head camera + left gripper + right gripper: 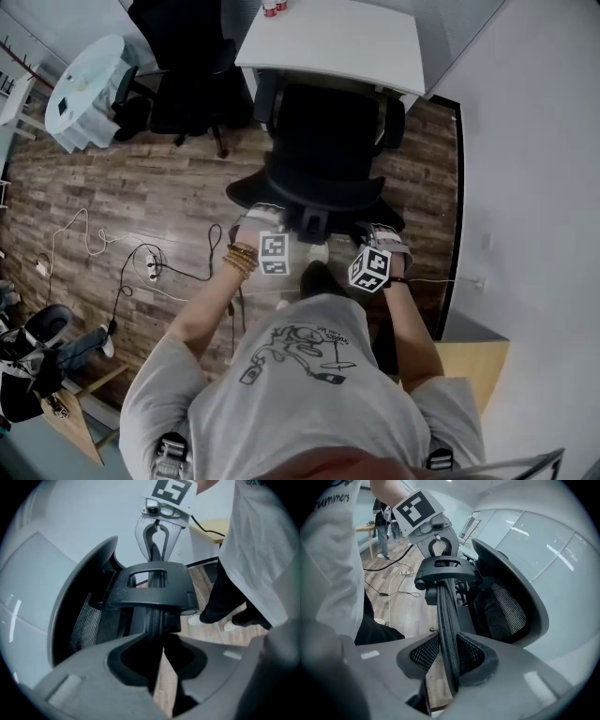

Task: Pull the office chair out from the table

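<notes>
Head view: the office chair (pixel 328 131) stands at upper center on the wood floor (pixel 169 187), close against the near edge of the white table (pixel 337 37), with its front under the tabletop. Its curved headrest (pixel 319 192) faces the person. The left gripper (pixel 255 223) meets the headrest's left end and the right gripper (pixel 382 239) its right end. A second black chair (pixel 183 66) and a round table (pixel 80 94) sit at upper left, and cables (pixel 141 258) trail over the floor at left.

Left gripper view: the left gripper (pixel 157 667) has its 2 jaws drawn narrow, clamped on the thin dark edge of the headrest (pixel 155 616), which runs up the middle of the frame. Beyond it lies the black headrest bracket (pixel 150 585), and at top center the right gripper (pixel 157 545) bites the same edge. The mesh backrest (pixel 89 620) curves at left.

Right gripper view: the right gripper (pixel 450 667) is likewise narrowed onto the mesh edge of the headrest (pixel 447 630). At top, past the bracket (pixel 445 571), the left gripper (pixel 433 545) holds the far end. The backrest (pixel 506 611) fills the right.
</notes>
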### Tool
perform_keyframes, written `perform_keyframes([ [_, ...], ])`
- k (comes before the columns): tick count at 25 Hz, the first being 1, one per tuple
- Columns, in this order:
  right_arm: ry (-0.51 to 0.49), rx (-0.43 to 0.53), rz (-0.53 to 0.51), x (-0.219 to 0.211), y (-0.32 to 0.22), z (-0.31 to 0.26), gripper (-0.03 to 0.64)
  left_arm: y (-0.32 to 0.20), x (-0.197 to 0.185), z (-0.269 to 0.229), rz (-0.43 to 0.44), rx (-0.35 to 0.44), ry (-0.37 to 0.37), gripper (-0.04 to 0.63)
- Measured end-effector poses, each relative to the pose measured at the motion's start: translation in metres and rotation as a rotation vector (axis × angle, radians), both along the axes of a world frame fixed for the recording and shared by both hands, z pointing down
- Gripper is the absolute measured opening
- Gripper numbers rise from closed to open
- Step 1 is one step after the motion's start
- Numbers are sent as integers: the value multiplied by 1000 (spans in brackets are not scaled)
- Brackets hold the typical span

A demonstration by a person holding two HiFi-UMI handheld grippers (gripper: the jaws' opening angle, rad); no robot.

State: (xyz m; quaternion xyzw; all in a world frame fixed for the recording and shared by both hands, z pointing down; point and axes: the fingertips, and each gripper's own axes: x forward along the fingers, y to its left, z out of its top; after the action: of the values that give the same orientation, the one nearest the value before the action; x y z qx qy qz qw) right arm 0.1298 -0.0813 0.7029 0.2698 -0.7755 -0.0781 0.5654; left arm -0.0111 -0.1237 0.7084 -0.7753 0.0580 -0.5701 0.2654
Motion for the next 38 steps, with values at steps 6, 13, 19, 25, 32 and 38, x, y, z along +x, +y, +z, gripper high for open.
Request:
perform_keyframes([
  [6,12,22,-2,7,50,1,124,52,6,2,-8,-5,1,103],
  [13,29,21,9,6,102,0,125,105,5,0,-5,-6,6,103],
  [19,36,36,16,-4,157,3,124,158,-4,3,9,-11,0,103],
  [25,42,50,24,-15,205,7,126,205,-15,6,18,-14,-1,103],
  [32,48,34,36,-22,238,6,124,236,-23,6,32,-17,-3,103],
  [38,42,22,71,-33,248,5,127,244,-33,2,76,9,29,107],
])
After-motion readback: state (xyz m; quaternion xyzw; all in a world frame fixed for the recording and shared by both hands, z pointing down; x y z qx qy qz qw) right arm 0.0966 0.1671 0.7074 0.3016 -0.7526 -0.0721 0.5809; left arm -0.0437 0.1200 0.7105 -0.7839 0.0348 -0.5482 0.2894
